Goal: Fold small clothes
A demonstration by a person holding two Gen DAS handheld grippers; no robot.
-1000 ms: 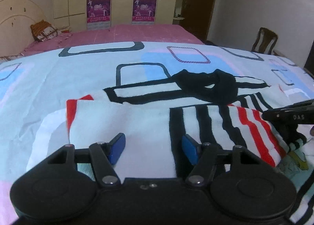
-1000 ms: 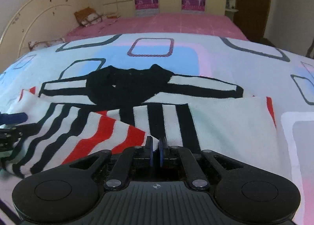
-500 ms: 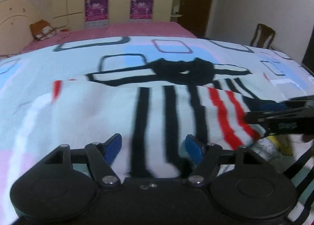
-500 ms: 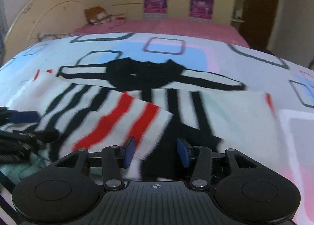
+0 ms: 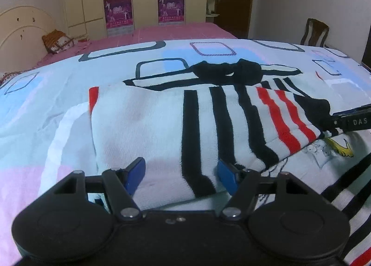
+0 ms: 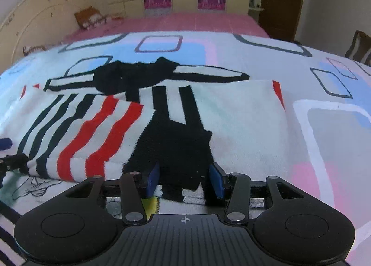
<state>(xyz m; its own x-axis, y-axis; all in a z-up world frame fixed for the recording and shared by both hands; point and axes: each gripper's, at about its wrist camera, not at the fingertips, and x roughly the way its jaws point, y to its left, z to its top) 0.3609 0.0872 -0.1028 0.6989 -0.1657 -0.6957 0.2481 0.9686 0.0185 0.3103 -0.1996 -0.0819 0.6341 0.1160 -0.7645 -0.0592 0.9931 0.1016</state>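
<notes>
A white knit sweater point(image 5: 150, 127) with black and red stripes lies flat on the bed, black collar at the far side. Its striped sleeve point(image 6: 92, 131) is folded across the body and ends in a black cuff point(image 6: 180, 145). My left gripper point(image 5: 182, 174) is open, its blue pads straddling the sweater's near hem without pressing it. My right gripper point(image 6: 184, 179) is also open; the black cuff lies loose between its pads. At the right edge of the left wrist view, the right gripper's fingers point(image 5: 352, 122) show beside the sleeve.
The bedsheet point(image 6: 324, 138) has blue, pink and outlined squares. A cartoon-print cloth point(image 5: 324, 150) and another striped garment point(image 5: 347, 208) lie under the sweater's near edge. Farther back are a pink mattress point(image 6: 197, 22), a headboard point(image 6: 34, 18), a wardrobe and a chair point(image 5: 315, 32).
The right gripper went from shut on the fabric to open, and the sleeve end now lies loose. Both grippers shifted sideways along the sweater's near edge.
</notes>
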